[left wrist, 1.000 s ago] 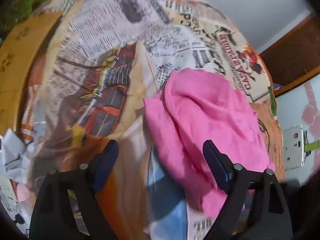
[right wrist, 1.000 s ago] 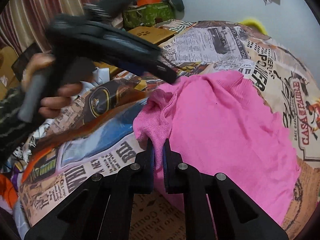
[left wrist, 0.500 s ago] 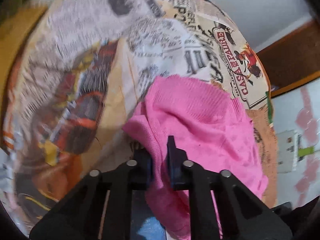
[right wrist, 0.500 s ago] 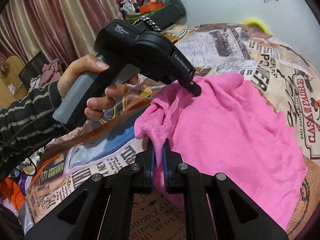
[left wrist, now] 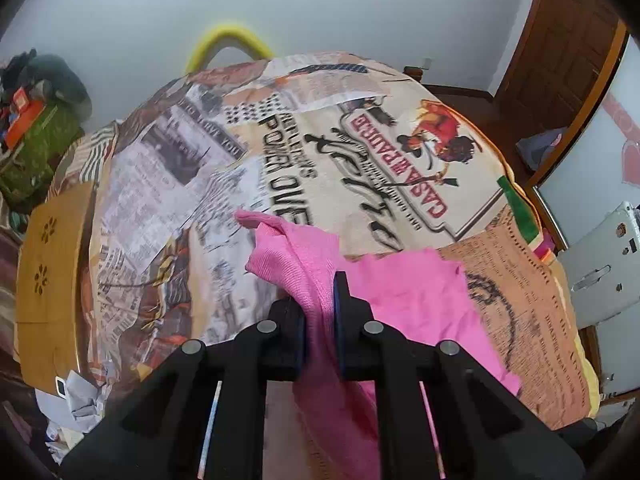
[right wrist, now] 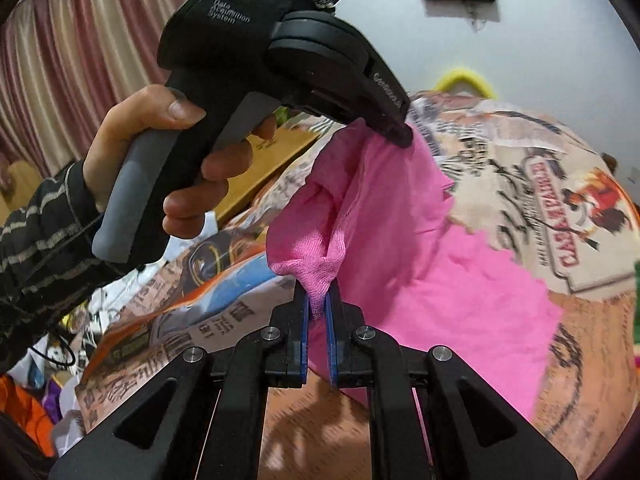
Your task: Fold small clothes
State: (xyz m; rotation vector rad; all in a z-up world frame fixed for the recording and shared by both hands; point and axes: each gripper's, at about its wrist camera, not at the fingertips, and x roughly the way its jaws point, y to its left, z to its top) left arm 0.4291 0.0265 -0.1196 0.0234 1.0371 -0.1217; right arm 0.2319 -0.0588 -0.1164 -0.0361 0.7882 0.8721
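A small pink garment (left wrist: 412, 304) lies partly on the bed's printed newspaper-pattern cover (left wrist: 360, 152). My left gripper (left wrist: 320, 300) is shut on one corner of the garment and lifts it. My right gripper (right wrist: 318, 300) is shut on another bunched corner of the pink garment (right wrist: 420, 256). In the right wrist view the left gripper (right wrist: 396, 132) shows from the side, held in a hand, pinching the cloth's upper edge. The rest of the cloth drapes down onto the cover.
A wooden headboard or board (left wrist: 52, 280) lies along the bed's left side. Clutter and crumpled paper (left wrist: 76, 404) lie at the lower left. A yellow curved object (left wrist: 228, 40) stands behind the bed. A wooden door (left wrist: 568, 40) and a white device (left wrist: 600, 268) are at the right.
My left gripper went from open to shut on the garment's corner. Both grippers have risen, lifting the near edge of the cloth off the cover.
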